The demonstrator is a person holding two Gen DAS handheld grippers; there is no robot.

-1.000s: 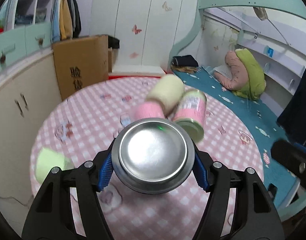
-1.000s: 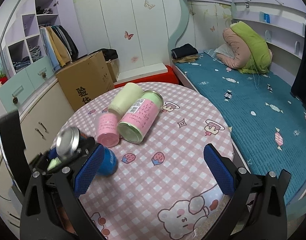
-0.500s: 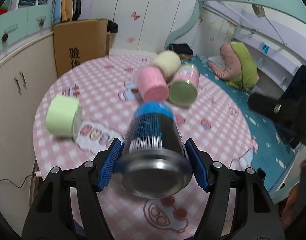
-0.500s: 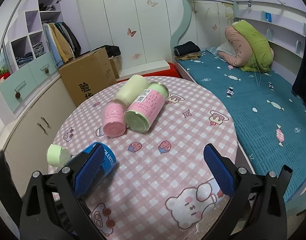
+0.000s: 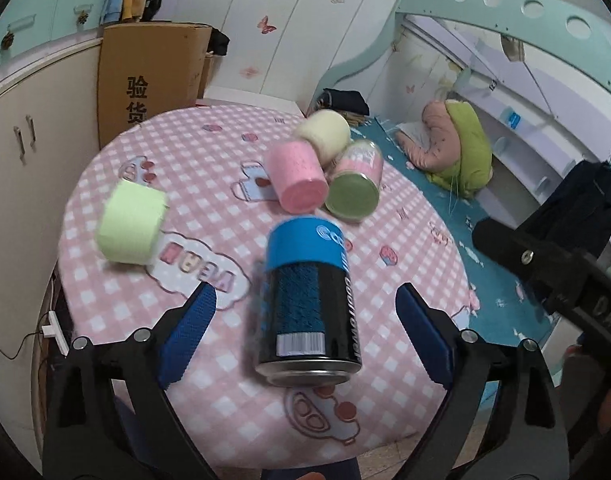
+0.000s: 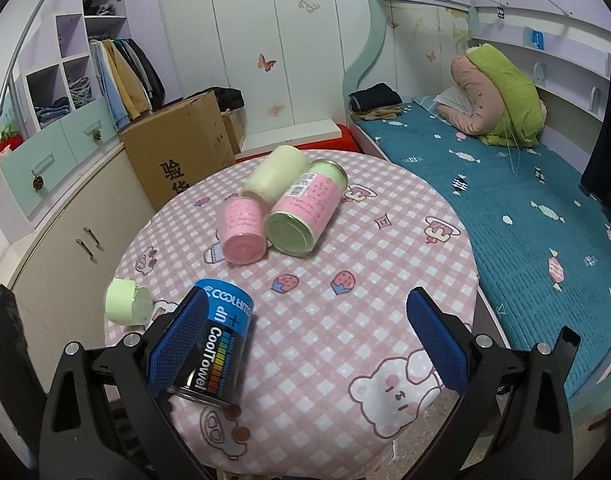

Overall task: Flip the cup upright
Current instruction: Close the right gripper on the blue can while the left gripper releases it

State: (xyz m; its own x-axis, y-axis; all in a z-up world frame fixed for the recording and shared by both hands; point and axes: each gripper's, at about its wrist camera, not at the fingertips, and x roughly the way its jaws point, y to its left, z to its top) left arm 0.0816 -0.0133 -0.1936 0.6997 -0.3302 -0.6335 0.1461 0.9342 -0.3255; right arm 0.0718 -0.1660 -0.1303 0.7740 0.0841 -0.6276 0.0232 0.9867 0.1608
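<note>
A black can-shaped cup with a blue band (image 5: 308,300) stands on the pink checked table (image 5: 209,168) near its front edge, blue end up; in the right wrist view (image 6: 213,344) it leans slightly. My left gripper (image 5: 305,340) is open, its blue pads on either side of the cup and apart from it. My right gripper (image 6: 305,348) is open and empty; its left pad overlaps the cup in view.
A light green cup (image 5: 131,222) lies on its side at the table's left. A pink cup (image 5: 295,178), a cream cup (image 5: 323,136) and a pink-labelled green-based jar (image 5: 355,184) lie together further back. Cabinets and a cardboard box stand left, a bed right.
My left gripper has turned the cup from bottom-toward-camera to standing on the table, then opened and let go of it. The right gripper has stayed open.
</note>
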